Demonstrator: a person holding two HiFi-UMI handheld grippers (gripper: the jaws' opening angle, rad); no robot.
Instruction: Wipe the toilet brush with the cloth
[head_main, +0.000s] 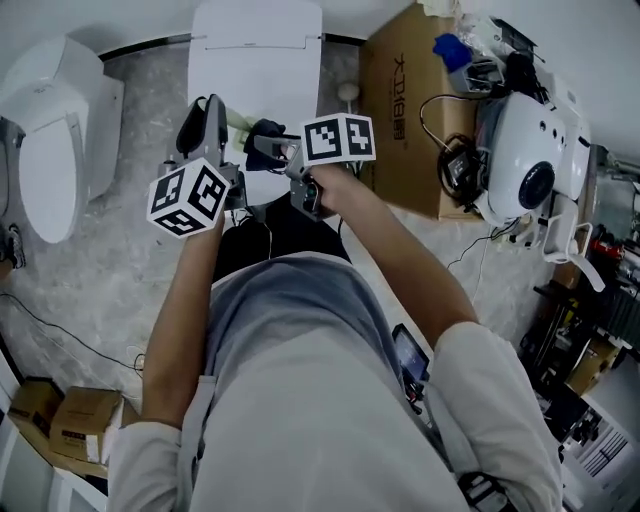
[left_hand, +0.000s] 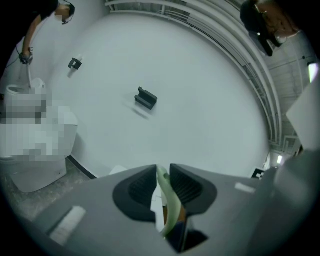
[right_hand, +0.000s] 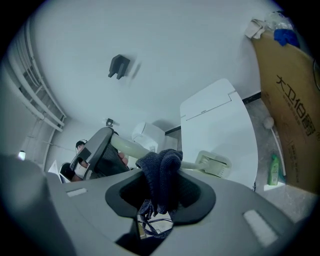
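The toilet brush has a pale green handle (head_main: 237, 122) and a flat pale head (right_hand: 214, 164). My left gripper (head_main: 207, 125) is shut on the handle (left_hand: 168, 200), which stands thin between its two jaws (left_hand: 161, 172). My right gripper (head_main: 268, 150) is shut on a dark blue cloth (right_hand: 161, 172). In the right gripper view the cloth bunches up out of the jaws (right_hand: 162, 182) and lies against the handle (right_hand: 127, 148), between the left gripper (right_hand: 95, 152) and the brush head. In the head view the cloth (head_main: 264, 132) sits just right of the handle, and both grippers are held over the toilet's front.
A white toilet with its lid down (head_main: 255, 50) stands straight ahead, a second toilet (head_main: 50, 150) at the left. A tall cardboard box (head_main: 405, 110) and a white machine with cables (head_main: 530, 150) fill the right side. Small boxes (head_main: 60, 420) lie at the lower left. A green bottle (right_hand: 272, 170) stands by the box.
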